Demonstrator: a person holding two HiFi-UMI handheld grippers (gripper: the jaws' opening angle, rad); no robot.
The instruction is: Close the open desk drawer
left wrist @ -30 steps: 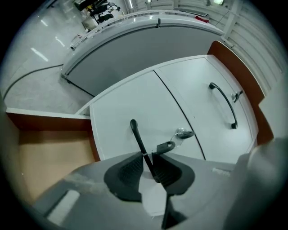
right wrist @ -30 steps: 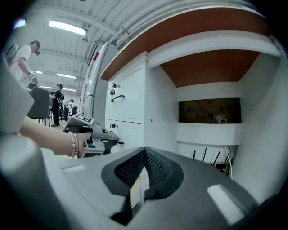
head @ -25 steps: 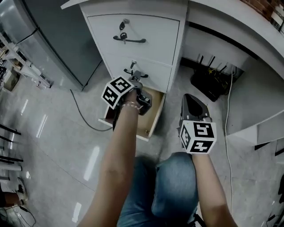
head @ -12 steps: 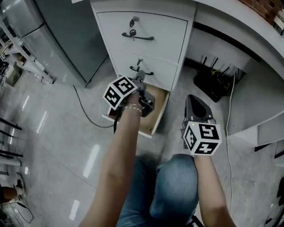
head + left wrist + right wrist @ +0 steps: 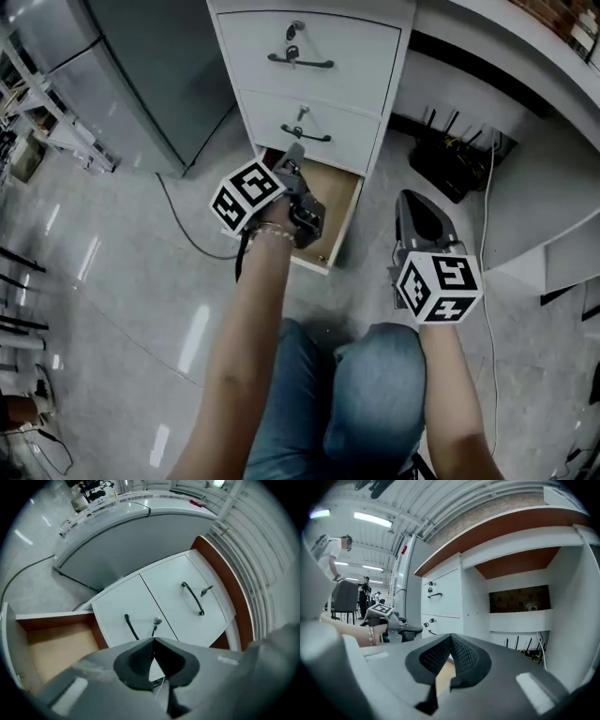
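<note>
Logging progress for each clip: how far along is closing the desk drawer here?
Done: nothing looks finished. The bottom drawer stands open with its wooden floor exposed, while the upper drawers sit flush.
In hand: the left gripper is above the open drawer; its jaws have just been closing, with nothing between them. The right gripper, shut and empty, hangs beside.
Left: pushing the drawer fully in.

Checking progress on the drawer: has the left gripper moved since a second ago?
Yes. The left gripper has drawn back from the middle drawer's handle toward the person, over the open drawer; its jaws have just closed, empty.
</note>
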